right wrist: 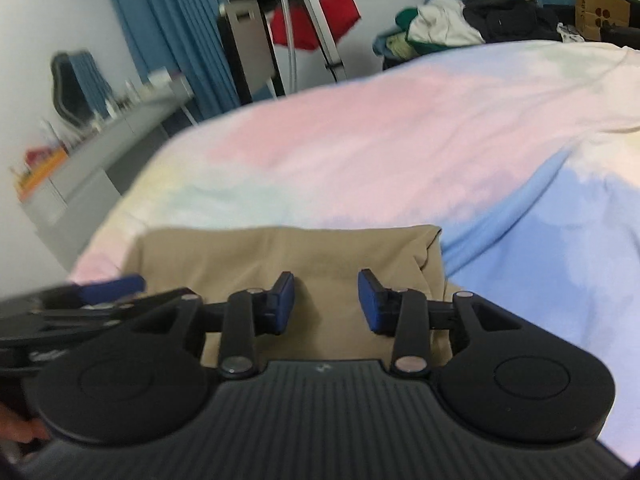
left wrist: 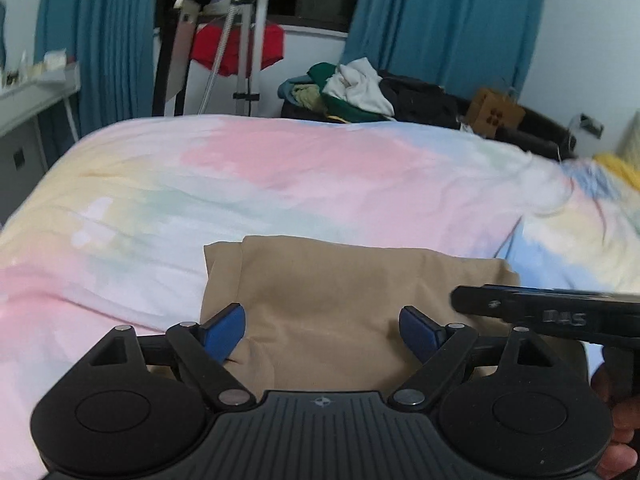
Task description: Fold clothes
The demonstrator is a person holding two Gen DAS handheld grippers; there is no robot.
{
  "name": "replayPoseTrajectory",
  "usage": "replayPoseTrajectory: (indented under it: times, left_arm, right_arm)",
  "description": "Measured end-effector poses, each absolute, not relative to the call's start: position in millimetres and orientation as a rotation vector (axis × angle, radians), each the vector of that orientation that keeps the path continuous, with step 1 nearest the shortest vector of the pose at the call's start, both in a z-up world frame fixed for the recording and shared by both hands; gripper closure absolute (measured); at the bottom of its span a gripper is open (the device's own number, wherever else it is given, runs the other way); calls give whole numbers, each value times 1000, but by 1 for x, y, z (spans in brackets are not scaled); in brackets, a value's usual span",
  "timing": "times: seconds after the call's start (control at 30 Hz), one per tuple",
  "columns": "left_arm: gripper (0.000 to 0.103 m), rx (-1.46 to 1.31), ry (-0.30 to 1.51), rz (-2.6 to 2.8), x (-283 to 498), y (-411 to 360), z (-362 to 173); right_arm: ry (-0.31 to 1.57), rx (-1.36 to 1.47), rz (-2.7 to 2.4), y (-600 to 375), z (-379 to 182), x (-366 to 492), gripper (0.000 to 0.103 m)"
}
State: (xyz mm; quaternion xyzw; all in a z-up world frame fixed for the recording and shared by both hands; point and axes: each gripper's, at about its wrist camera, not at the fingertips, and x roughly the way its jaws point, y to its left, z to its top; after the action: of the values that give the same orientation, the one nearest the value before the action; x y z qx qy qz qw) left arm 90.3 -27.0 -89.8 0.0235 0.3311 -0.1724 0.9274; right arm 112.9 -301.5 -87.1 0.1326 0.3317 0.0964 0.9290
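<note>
Where the pastel bedspread [left wrist: 280, 168] covers the bed, a tan garment [left wrist: 340, 296] lies folded into a compact rectangle on its near part, and everything else is best placed from that garment. The left gripper [left wrist: 322, 330] sits over the garment's near edge with its jaws spread wide and nothing between them; its blue pads [left wrist: 224, 334] hang just above or lightly against the cloth, and which of the two cannot be told. At the garment's right side, the left wrist view shows the black body of the right gripper [left wrist: 560, 312] lying side-on across the fabric's corner. In the right wrist view the same tan garment [right wrist: 288, 256] fills the middle ground, its right edge showing stacked folded layers. The right gripper [right wrist: 326, 300] is over the garment's near half, jaws parted with a clear gap and gripping nothing. To the garment's left in that view, the left gripper [right wrist: 80, 300] appears blurred, one blue pad visible.

Beyond the garment, past the far edge of the bed, a heap of clothes [left wrist: 360, 88] in white, green and black is piled up. Further left of that heap stands a tripod [left wrist: 248, 40] in front of a red cloth [left wrist: 236, 46], with blue curtains [left wrist: 448, 20] on both sides. A brown paper bag [right wrist: 600, 6] sits to the right of the heap.
</note>
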Motion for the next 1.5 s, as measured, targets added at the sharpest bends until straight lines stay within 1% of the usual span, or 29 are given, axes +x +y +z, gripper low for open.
replayPoseTrajectory:
  times: [0.23, 0.57, 0.7, 0.8, 0.97, 1.3, 1.5]
  left_arm:
    - [17, 72, 643, -338, 73, -27, -82]
    - [16, 32, 599, -316, 4, -13, -49]
    - [16, 66, 599, -290, -2, -13, -50]
    - [16, 73, 613, -248, 4, -12, -61]
    - [12, 26, 664, -239, 15, -2, -75]
    - [12, 23, 671, -224, 9, -4, -70]
    - [12, -59, 676, -261, -10, -3, -52]
  right_arm:
    - [631, 222, 200, -291, -70, 93, 64]
    - [575, 214, 167, -294, -39, 36, 63]
    - [595, 199, 146, -292, -45, 33, 63]
    - [642, 177, 128, -290, -57, 39, 64]
    - [677, 163, 129, -288, -68, 47, 64]
    - [679, 172, 138, -291, -69, 47, 63]
    - [683, 185, 143, -294, -69, 48, 63]
